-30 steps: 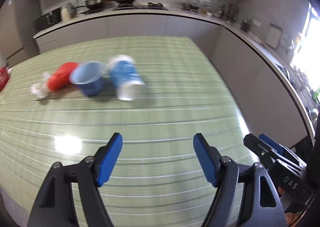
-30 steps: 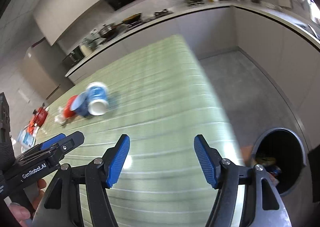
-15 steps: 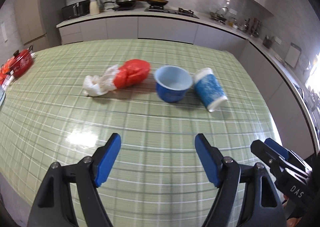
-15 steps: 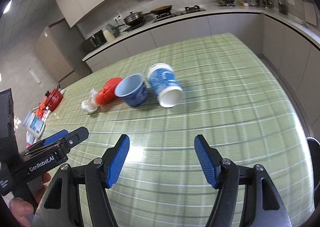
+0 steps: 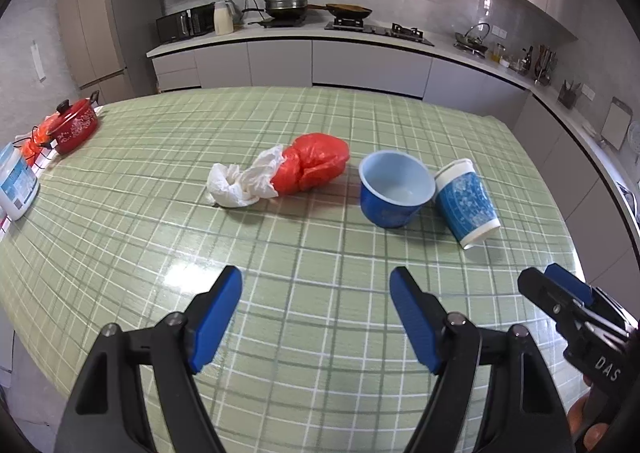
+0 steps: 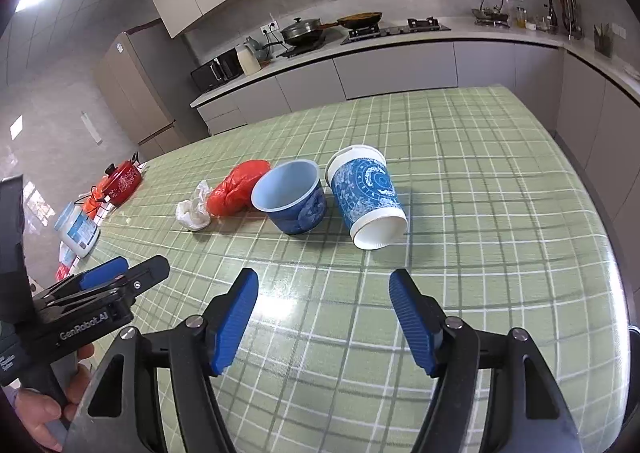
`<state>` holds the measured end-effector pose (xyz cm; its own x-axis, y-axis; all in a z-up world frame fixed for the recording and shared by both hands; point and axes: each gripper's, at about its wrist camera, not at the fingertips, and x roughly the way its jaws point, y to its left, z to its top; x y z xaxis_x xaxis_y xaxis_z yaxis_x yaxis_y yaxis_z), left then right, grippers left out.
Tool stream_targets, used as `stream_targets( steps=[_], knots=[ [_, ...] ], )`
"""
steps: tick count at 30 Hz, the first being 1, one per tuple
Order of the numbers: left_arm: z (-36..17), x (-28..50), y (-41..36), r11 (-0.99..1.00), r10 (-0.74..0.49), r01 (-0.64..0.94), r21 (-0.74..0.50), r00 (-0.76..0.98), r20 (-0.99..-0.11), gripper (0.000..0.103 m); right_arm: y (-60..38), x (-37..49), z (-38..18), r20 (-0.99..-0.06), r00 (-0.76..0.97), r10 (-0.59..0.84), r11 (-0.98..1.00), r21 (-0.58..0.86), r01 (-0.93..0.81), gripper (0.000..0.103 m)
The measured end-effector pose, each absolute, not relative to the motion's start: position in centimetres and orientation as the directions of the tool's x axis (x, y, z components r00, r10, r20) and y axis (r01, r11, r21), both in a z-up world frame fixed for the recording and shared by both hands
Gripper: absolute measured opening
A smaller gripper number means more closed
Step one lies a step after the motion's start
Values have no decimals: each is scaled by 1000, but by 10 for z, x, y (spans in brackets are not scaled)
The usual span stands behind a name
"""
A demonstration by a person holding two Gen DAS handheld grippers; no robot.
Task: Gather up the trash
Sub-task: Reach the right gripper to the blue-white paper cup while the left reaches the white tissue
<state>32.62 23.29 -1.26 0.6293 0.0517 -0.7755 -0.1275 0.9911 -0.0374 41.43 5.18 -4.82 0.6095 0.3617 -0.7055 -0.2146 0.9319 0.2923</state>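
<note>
The table, under a green checked cloth, carries 4 pieces of trash in a row across its middle.

The tall paper cup, blue-patterned with white rims, lies on its side at the 3 o'clock end of the row. Its long axis runs toward 5 o'clock in the left wrist view, open mouth nearest the cameras.

The short blue cup stands upright just beside it, mouth up, pale inside; whether the 2 touch cannot be told.

The crumpled red bag lies at the cup's 9 o'clock, long axis along the row. The white crumpled tissue touches its far end.

The left gripper and right gripper both hover over bare cloth near the table edge, jaws spread, nothing between them.

Only the right wrist view shows the paper cup's mouth face-on and a hand holding the left gripper.
</note>
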Motion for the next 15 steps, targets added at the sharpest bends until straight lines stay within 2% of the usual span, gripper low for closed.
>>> stream_targets(
  steps=[15],
  knots=[
    [-35,381,299,994,48,-110,-22,594,-803,78,71,456,-61,-735,622,271,960,257,-115,73]
  ],
)
